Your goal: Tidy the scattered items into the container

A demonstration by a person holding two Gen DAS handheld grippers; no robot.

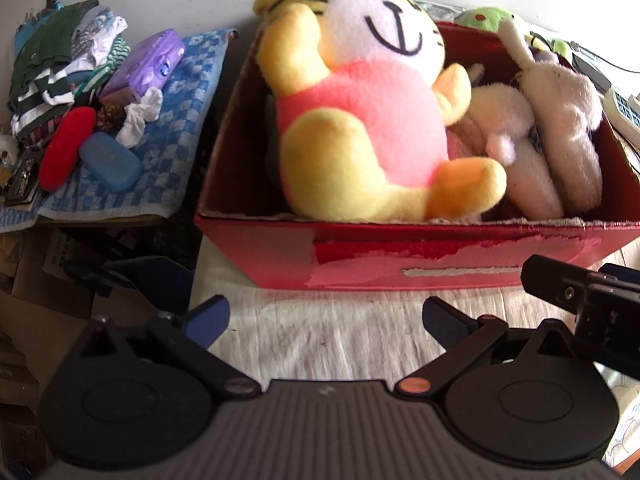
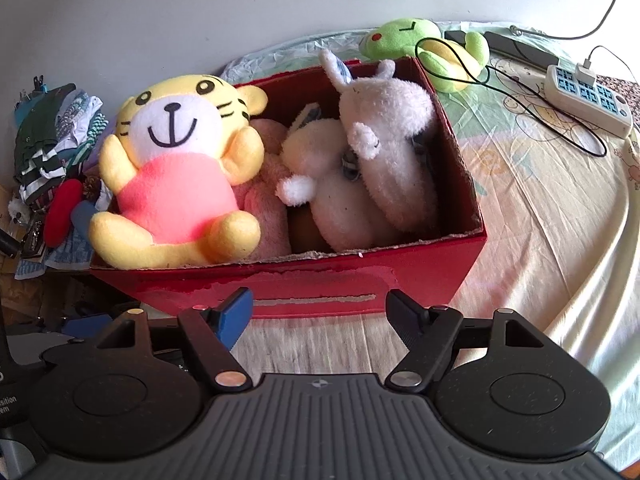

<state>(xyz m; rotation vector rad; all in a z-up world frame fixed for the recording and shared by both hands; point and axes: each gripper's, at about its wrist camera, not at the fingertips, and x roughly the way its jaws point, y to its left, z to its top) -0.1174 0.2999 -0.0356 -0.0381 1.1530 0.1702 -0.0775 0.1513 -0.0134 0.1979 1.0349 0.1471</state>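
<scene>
bed (image 2: 560, 216): pale cartoon-print sheet, wrinkled; carries the box, frog and power strip. Reads as a bed, so that name stays.
wall (image 2: 200, 8): plain white, right behind the box; daylight from one side.
box (image 2: 400, 280): red cardboard, near face torn and taped; sits near the bed's edge, open top, the container for the job.
tiger (image 2: 172, 184): yellow plush, pink shirt; propped at the box's left end, head and one arm above the rim. Judged dropped in on top of the pile, since the box is nearly full.
rabbits (image 2: 384, 152): two whitish plush wedged side by side in the box's right half, ears poking up; packed on edge, likely to save room.
side stand (image 1: 188, 92): blue checked cloth, beside the box; holds folded clothes (image 1: 52, 68), purple tissue pack (image 1: 148, 60), red case (image 1: 66, 148), blue case (image 1: 108, 162). Separate clutter, probably not the task's.
frog (image 2: 424, 46): green plush, outside the box behind its far right corner, black cable looped across it. Judged the last item out.
power strip (image 2: 588, 98): white, charger plugged in, far right on the bed.
left gripper (image 1: 326, 316): fingers wide apart, nothing between them, just short of the box front.
right gripper (image 2: 320, 312): fingers spread wide, nothing held, aimed at the box's near face.
</scene>
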